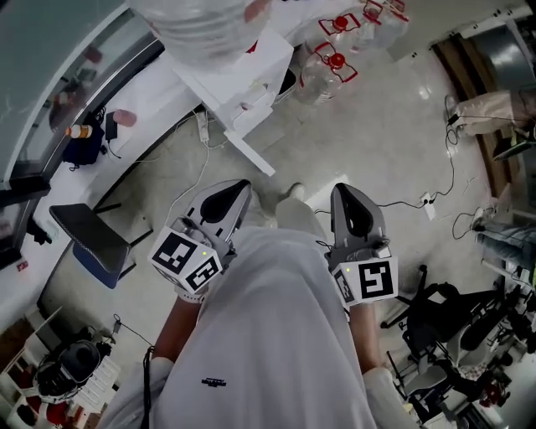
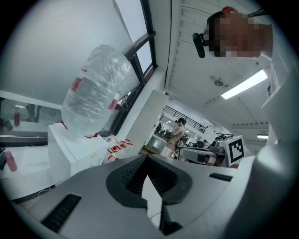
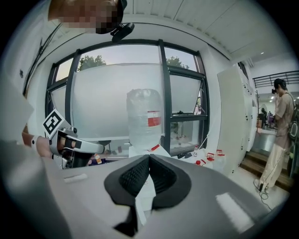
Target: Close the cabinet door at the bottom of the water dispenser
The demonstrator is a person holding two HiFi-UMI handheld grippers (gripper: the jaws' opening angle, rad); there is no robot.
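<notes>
The white water dispenser (image 1: 239, 80) stands ahead of me with a large clear bottle (image 1: 201, 25) on top. A thin white panel (image 1: 249, 155), seemingly its open bottom door, juts out over the floor toward me. My left gripper (image 1: 239, 188) and right gripper (image 1: 343, 191) are held close to my body, short of the dispenser, both shut and empty. In the left gripper view the gripper (image 2: 147, 158) points past the bottle (image 2: 96, 91) and the dispenser (image 2: 70, 149). In the right gripper view the gripper (image 3: 149, 158) points at the bottle (image 3: 145, 116).
Empty red-capped water bottles (image 1: 335, 59) sit on the floor beyond the dispenser. A desk (image 1: 151, 100) and a dark stool (image 1: 88, 235) are on the left. A power strip with cables (image 1: 427, 201) and office chairs (image 1: 452, 318) are on the right. A person (image 3: 280, 130) stands far off.
</notes>
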